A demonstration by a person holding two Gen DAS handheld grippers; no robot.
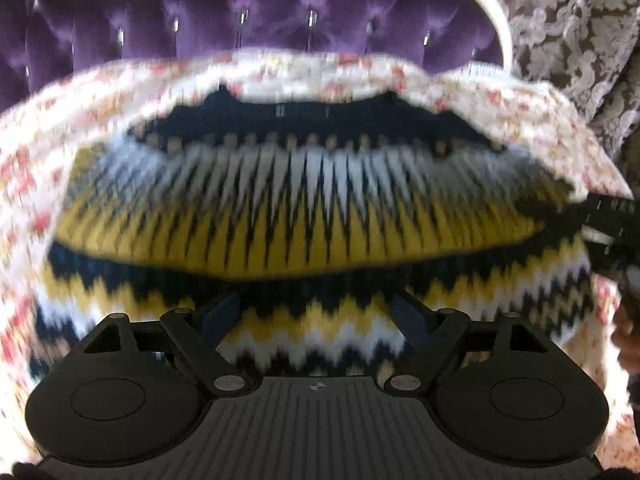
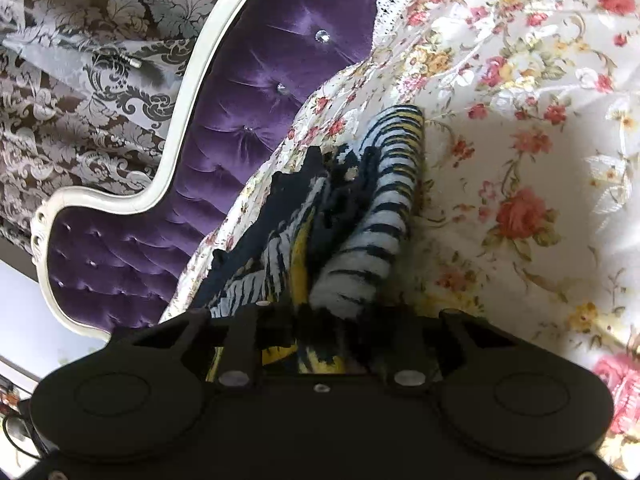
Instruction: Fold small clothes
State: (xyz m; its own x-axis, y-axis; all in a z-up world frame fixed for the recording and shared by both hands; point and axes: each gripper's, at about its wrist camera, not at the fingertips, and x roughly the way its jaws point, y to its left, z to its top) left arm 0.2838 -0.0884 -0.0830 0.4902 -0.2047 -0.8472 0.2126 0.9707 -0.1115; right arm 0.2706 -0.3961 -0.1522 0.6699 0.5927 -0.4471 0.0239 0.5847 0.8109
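Right claw (image 2: 320,312) clamps bunched zigzag sweater (image 2: 360,216); left claw (image 1: 316,312) spread above it.

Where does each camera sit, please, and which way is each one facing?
Left wrist: on the left gripper, looking along its open jaws at the zigzag sweater on the floral bedspread, purple headboard beyond; the other gripper's black tip enters at right.
Right wrist: on the right gripper, looking along the bunched sweater between its jaws, bedspread to the right, headboard and damask wallpaper to the left.
Shared: sweater, bedspread, headboard, wallpaper.
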